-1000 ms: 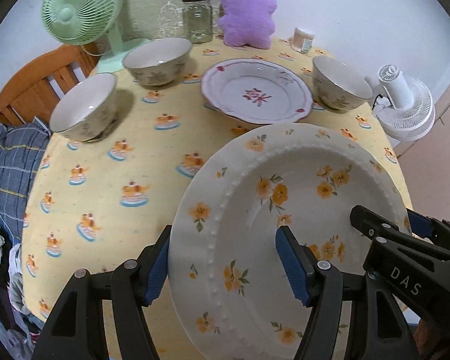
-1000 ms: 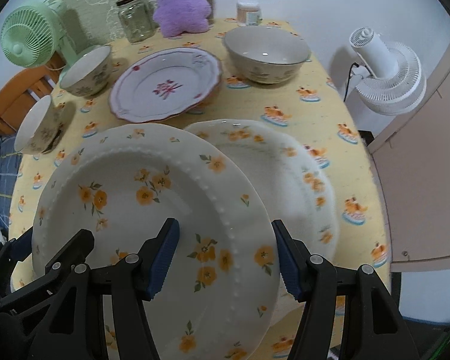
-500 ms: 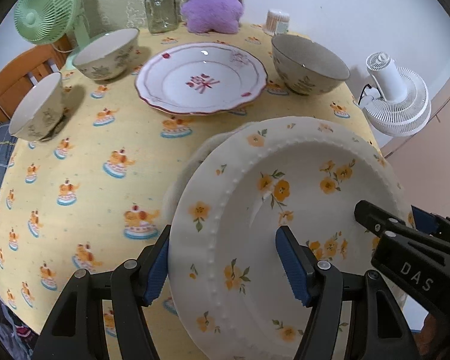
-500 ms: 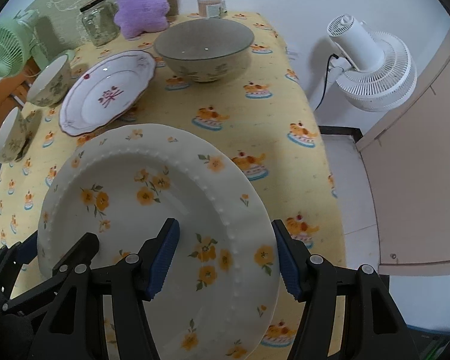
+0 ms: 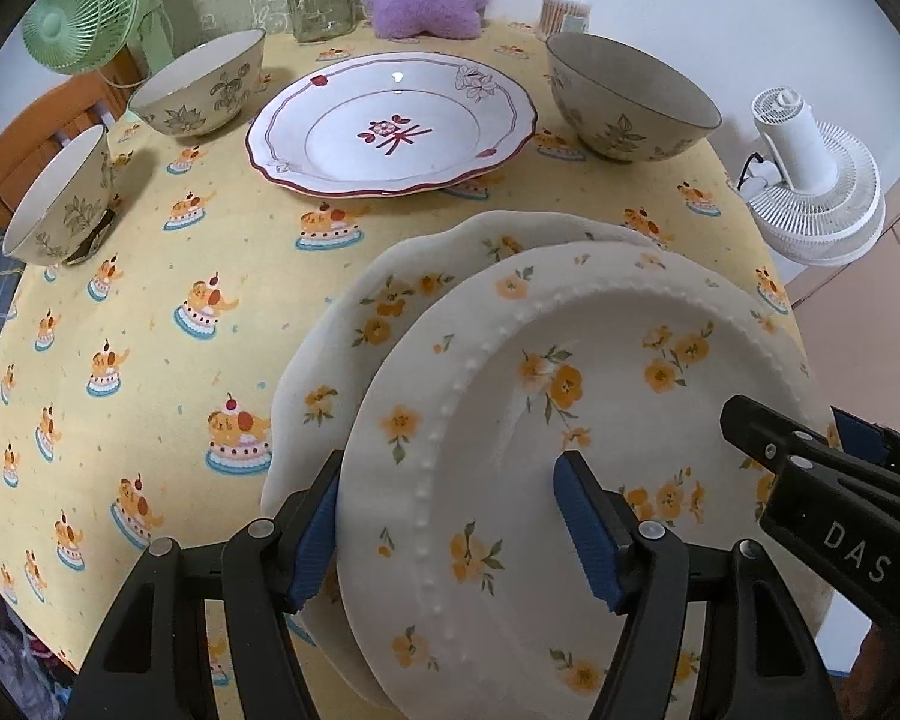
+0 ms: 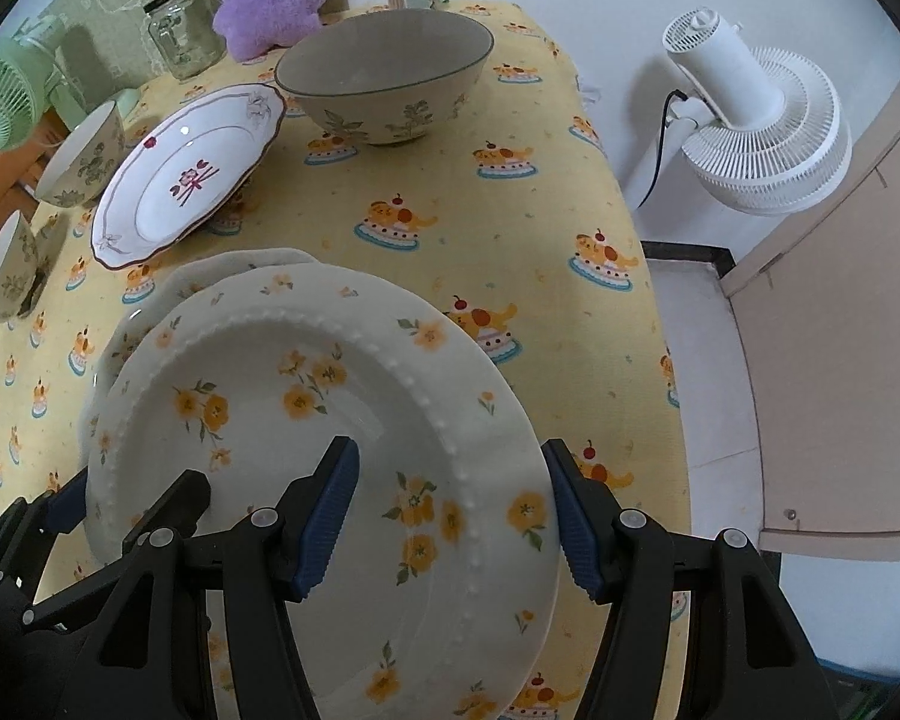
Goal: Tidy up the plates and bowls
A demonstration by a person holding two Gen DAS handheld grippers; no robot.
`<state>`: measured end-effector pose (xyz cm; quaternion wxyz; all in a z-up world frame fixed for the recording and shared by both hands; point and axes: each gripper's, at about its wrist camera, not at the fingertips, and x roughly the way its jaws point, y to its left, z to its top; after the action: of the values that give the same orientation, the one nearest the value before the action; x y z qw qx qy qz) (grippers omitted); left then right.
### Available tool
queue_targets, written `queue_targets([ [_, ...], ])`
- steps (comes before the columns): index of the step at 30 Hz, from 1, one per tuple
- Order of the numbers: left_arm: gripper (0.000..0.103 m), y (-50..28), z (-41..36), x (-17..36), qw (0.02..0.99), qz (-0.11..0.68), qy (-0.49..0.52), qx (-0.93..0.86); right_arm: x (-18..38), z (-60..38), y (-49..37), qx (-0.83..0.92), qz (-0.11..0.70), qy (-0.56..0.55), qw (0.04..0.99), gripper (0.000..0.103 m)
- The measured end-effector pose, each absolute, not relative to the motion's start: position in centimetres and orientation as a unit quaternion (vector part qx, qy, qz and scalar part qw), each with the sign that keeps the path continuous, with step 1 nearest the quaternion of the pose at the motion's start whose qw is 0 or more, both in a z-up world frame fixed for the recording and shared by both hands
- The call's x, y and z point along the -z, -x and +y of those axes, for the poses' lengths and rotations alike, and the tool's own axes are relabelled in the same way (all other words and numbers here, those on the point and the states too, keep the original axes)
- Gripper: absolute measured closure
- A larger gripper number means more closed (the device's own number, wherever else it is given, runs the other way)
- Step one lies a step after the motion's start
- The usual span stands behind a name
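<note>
On the yellow tablecloth [image 5: 150, 300], bowls [image 5: 630, 102] ring both grippers [image 5: 450, 522] [image 6: 450, 510] clamping a floral plate [image 5: 570, 420].

Blk claws [image 5: 450, 531], blue ribbed pads [image 5: 585, 534]

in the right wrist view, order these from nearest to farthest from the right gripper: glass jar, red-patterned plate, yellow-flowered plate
1. yellow-flowered plate, between the right gripper's fingers, low in view.
2. red-patterned plate, on the table mid-left.
3. glass jar, at the table's far edge, upper left.
</note>
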<state>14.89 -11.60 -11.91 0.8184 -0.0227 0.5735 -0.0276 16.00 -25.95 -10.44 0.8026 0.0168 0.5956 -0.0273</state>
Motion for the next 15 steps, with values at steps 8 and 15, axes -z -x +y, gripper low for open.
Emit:
queue_targets([
  [8, 0.032, -15.15, -12.03, 11.94, 0.823, 0.568, 0.008, 0.013, 10.87, -25.99, -16.17, 0.031, 0.598, -0.02, 0.801, 0.038],
  [15, 0.031, -15.31, -12.28, 11.95, 0.823, 0.567, -0.008, -0.004, 10.91, -26.07, -16.06, 0.03, 0.594, -0.023, 0.804, 0.041],
])
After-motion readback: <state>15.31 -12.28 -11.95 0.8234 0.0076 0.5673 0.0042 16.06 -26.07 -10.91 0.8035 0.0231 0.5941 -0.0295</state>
